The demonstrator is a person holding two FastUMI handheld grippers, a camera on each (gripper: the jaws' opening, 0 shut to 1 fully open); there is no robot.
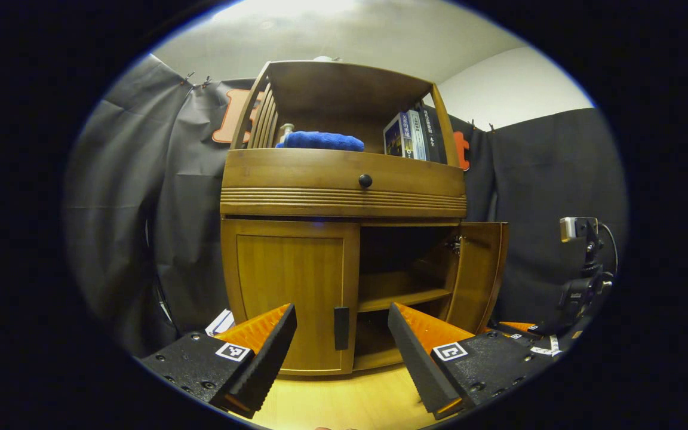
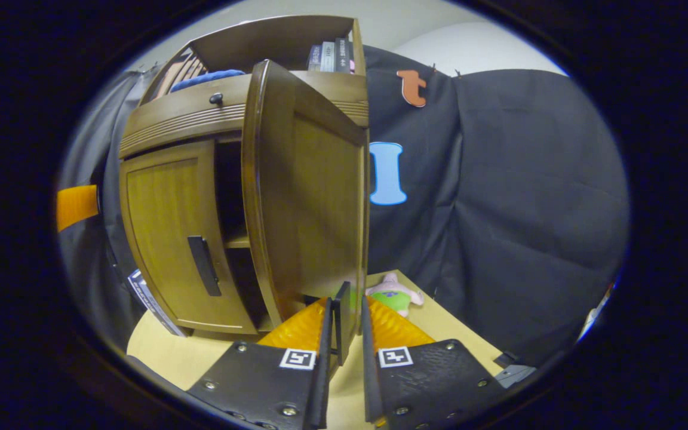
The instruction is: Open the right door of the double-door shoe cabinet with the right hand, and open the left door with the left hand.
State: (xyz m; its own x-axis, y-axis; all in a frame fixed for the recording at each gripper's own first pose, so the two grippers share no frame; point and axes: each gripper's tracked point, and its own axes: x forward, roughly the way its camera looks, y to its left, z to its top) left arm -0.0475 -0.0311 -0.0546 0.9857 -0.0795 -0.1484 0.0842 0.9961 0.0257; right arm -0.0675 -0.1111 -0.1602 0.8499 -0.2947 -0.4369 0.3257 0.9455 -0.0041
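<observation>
While right door hangs open, plush toy behind

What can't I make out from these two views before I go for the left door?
- Right claw on the right door handle, right gripper view: fingers hide most of it, so contact is unsure.
- Lower shelf contents, left gripper view: too dark.
- Book spines: too small.
- Left claw to left door handle gap: depth unclear.
</observation>
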